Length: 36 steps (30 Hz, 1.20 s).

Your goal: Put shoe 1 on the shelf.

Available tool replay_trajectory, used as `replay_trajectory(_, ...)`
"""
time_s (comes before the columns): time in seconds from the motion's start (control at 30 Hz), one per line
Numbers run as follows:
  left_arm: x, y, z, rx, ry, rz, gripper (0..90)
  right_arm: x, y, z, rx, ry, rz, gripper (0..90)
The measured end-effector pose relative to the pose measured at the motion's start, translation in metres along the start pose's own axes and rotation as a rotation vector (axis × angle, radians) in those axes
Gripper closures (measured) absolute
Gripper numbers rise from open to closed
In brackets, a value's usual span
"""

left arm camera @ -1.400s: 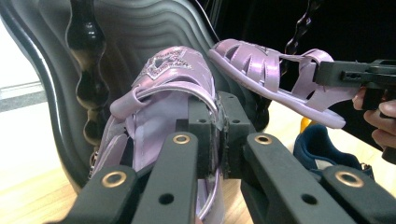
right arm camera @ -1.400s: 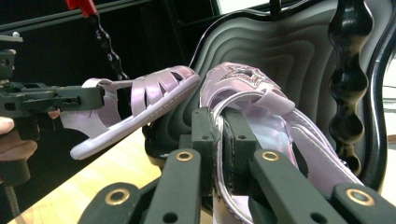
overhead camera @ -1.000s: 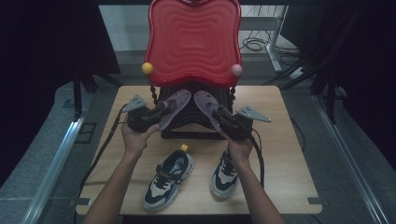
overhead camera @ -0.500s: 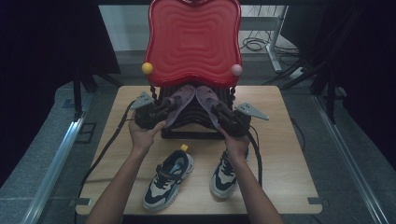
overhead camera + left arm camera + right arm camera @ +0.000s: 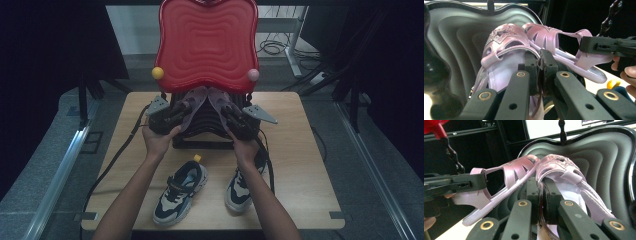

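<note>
Two pink sandals are held above the black case (image 5: 200,131) at frame centre: left tongs (image 5: 176,116) clamped on the left sandal (image 5: 196,102), right tongs (image 5: 231,116) on the right sandal (image 5: 217,100), toes converging toward the red lid (image 5: 207,42).

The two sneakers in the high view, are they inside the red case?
No, both sneakers stand on the wooden table, in front of the open red case.

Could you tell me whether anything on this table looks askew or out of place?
Mildly, yes. The two sneakers on the table are splayed: the left sneaker lies angled with its toe pointing away from the right sneaker. Nothing looks spilled or damaged.
</note>
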<state>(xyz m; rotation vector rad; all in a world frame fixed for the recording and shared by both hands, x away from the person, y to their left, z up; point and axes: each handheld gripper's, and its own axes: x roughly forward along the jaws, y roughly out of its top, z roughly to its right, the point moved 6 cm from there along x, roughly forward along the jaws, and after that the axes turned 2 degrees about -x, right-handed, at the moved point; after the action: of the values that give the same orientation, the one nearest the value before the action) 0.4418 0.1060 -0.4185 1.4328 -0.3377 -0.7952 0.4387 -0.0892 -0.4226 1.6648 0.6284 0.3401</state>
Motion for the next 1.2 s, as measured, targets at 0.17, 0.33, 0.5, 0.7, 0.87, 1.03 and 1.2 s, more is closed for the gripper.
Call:
replay_trajectory(0.17,0.006,0.002,-0.002,0.017,0.007,0.004,85.9,0.008,0.000,0.001,-0.045,-0.022,0.008,85.1)
replay_trajectory(0.33,0.015,0.004,-0.006,0.030,0.027,0.006,86.0,0.014,0.000,0.006,-0.062,-0.046,0.018,85.1)
replay_trajectory(0.5,0.020,0.002,-0.008,0.047,0.047,0.002,86.0,0.019,0.000,0.007,-0.072,-0.063,0.023,85.1)
replay_trajectory(0.7,0.024,-0.003,-0.009,0.085,0.060,-0.023,86.0,0.027,-0.008,0.006,-0.119,-0.088,0.008,84.9)
replay_trajectory(0.87,0.026,-0.011,-0.008,0.099,0.054,-0.048,85.0,0.030,-0.018,0.006,-0.167,-0.088,-0.066,83.2)
replay_trajectory(1.03,0.028,-0.018,-0.006,0.102,0.049,-0.067,84.0,0.033,-0.029,0.006,-0.140,-0.060,-0.145,82.3)
replay_trajectory(1.2,0.028,-0.023,-0.005,0.118,0.043,-0.087,78.4,0.030,-0.028,0.005,-0.141,-0.051,-0.162,78.6)
